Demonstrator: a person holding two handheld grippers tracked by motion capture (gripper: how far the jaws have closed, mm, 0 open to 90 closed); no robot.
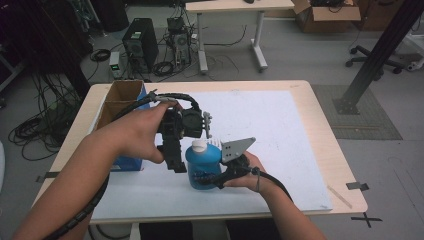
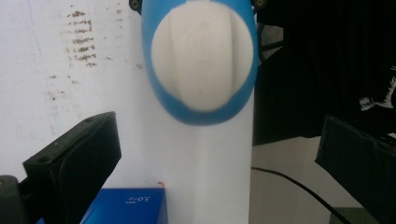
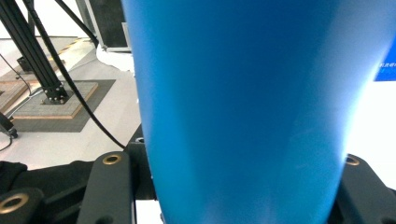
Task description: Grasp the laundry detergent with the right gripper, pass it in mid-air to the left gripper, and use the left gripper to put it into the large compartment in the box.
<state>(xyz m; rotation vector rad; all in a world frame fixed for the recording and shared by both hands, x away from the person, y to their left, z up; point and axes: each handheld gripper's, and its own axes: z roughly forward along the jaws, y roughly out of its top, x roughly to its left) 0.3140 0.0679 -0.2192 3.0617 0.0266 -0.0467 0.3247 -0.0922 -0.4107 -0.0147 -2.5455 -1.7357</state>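
Right gripper (image 1: 212, 175): nearest the person, it clasps the round blue plastic bottle (image 1: 202, 167) low on its body; in the right gripper view the two black jaws flank the blue wall (image 3: 243, 107) tight on both sides.

Bottle: it stands upright on the white sheet (image 1: 280, 135) that covers the pale wooden table (image 1: 320, 115), near the front middle, with its long axis vertical and its white screw cap (image 1: 199, 145) on top.

Left gripper (image 1: 186, 131): held just above and beside the cap, tilted down toward it. In the left gripper view the jaws stand parted and grasp nothing, and the white cap (image 2: 203, 58) sits ahead of them on the centre line, ringed by the blue shoulder (image 2: 156, 86).

Key relation: the cap lies straight ahead of the left fingers (image 2: 74, 163), apart from them, with the bottle's axis running along that gripper's line of sight. The left hand (image 1: 145, 132) is the nearer one to the cap; the right hand (image 1: 245, 172) is taken up steadying the body.

Likely step: the left jaws appear lined up to close on the cap while the right holds the bottle firm.

Beside: a small blue carton (image 1: 131, 162) lies on the sheet under the left hand, its lettered face (image 2: 128, 207) visible below the left jaws.

Farther back: an open brown cardboard box (image 1: 120, 100) sits at the table's far left corner.
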